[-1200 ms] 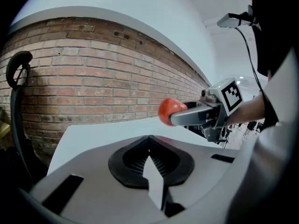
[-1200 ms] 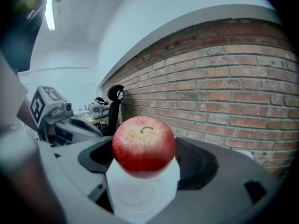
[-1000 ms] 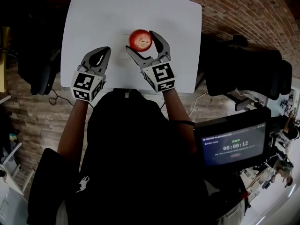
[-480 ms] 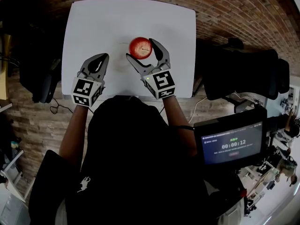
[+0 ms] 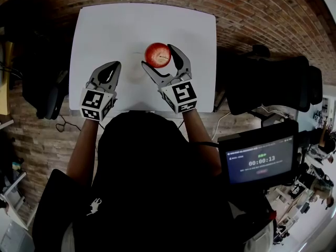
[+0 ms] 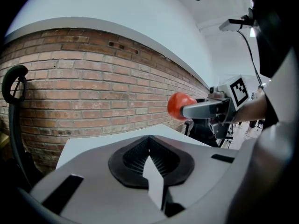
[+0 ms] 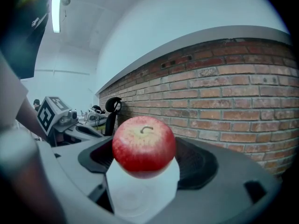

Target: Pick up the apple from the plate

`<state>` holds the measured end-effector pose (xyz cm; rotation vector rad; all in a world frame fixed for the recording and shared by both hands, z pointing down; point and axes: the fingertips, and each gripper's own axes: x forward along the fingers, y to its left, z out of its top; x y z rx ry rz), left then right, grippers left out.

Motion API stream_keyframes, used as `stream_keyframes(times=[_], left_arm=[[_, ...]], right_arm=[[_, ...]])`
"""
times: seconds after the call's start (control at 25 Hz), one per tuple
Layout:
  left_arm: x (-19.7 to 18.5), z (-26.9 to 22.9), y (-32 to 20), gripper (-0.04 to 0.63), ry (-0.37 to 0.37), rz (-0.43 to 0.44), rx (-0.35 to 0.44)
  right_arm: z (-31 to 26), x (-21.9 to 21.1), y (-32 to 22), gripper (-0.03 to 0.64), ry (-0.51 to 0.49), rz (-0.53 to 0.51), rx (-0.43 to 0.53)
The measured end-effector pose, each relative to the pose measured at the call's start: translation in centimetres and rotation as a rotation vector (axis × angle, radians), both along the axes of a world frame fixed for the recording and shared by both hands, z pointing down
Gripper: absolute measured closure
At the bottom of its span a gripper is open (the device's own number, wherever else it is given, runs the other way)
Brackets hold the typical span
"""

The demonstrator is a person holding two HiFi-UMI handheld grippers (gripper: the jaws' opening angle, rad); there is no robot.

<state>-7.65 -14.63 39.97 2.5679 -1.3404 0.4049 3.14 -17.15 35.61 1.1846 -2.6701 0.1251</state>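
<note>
Apple [image 5: 157, 53] is held between the jaws of the right gripper [image 5: 157, 56], which are clenched on it from both sides. One jaw is pressed against the fruit at 8 o'clock and the other at 3 o'clock, as seen in the head view. The marker cube [image 5: 181, 97] of that gripper is placed at 5 o'clock from the apple.

In the right gripper view the red fruit is seen centred between the two dark pads [image 7: 196, 164], stem upward, filling the gap. Below it, through the opening between the jaws, a clear plate [image 7: 131, 197] is made out on the white table [image 5: 131, 22]. The apple is carried above the plate and is not touching it. In the head view the plate is only faintly traced, at about 7 o'clock from the apple.

Left gripper [image 5: 114, 65] is kept over the near part of the table, at 8 o'clock from the apple and apart from it. In the left gripper view its jaws are seen closed tip to tip, with nothing held between them. From there the apple is noted at 1 o'clock, raised in the air at the end of the other gripper, against the brick wall [image 6: 93, 87].
</note>
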Motion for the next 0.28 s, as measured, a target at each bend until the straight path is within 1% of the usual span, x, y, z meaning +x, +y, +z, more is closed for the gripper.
stream_keyframes(times=[0.28], left_arm=[[0.2,0.9,0.0,0.589,0.005,0.002,0.004]], right_arm=[[0.8,0.2,0.1,0.221,0.007,0.004,0.004]])
